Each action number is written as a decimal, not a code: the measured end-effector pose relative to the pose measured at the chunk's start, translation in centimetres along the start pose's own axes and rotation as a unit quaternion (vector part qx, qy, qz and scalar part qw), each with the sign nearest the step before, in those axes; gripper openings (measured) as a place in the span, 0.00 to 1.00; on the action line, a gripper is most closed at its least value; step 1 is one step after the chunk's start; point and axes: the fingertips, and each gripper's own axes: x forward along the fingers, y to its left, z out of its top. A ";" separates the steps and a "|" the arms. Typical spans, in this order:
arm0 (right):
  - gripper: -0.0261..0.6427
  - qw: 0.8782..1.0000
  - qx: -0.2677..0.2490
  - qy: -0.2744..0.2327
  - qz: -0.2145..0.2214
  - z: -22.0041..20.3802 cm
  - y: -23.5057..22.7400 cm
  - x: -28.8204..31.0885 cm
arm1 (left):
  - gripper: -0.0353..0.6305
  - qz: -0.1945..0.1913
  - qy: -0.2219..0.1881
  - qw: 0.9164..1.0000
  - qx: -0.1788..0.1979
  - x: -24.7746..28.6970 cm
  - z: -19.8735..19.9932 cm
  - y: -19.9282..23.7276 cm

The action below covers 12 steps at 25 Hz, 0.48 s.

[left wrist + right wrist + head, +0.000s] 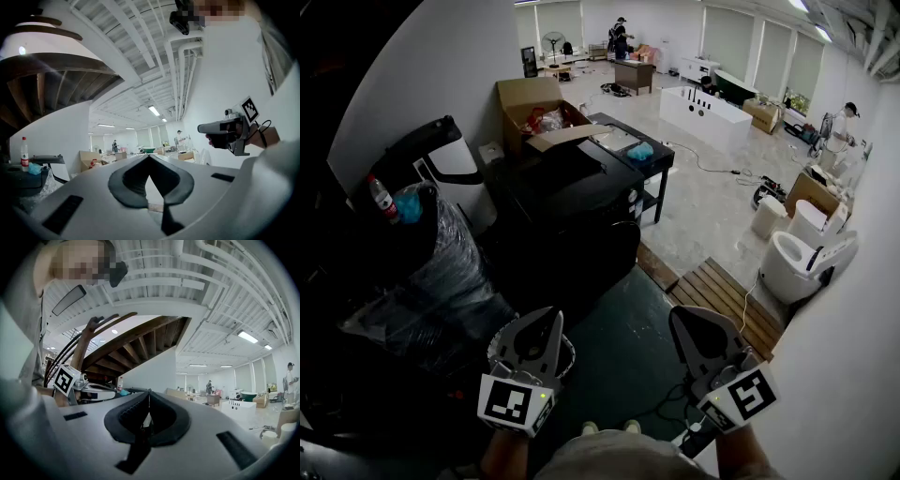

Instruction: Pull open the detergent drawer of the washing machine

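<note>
A pale, glossy floor [712, 202] runs the length of a big open room. The washing machine [581, 220], a dark block with a flat dark top, stands left of centre near the white wall, ahead of both grippers and well apart from them. Its front is so dark that the detergent drawer cannot be picked out (open or shut, I cannot tell). To its left slumps a plastic-wrapped bundle [441, 277], and a dark green mat [623, 347] covers the floor in front of it. Farther back a white bathtub [705, 111] sits on the floor, and an open cardboard box [530, 103] stands behind the machine. A black table [652, 169] stands just beside the machine's right side. Near the right wall are white toilets [792, 267], with a slatted wooden platform [722, 295] just beside them. At the bottom edge the left gripper [553, 321] and the right gripper [680, 321] are held level, side by side but apart, above the mat. Each has its jaw tips pressed together with nothing between them. A red-capped bottle [382, 199] stands atop the bundle, and a blue cloth [639, 150] lies on the table.
</note>
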 end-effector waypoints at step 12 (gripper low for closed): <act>0.08 1.000 -0.001 -0.008 0.005 -0.3 -0.8 0.5 | 0.08 0.004 -0.006 1.000 0.006 1.0 -0.1 0.1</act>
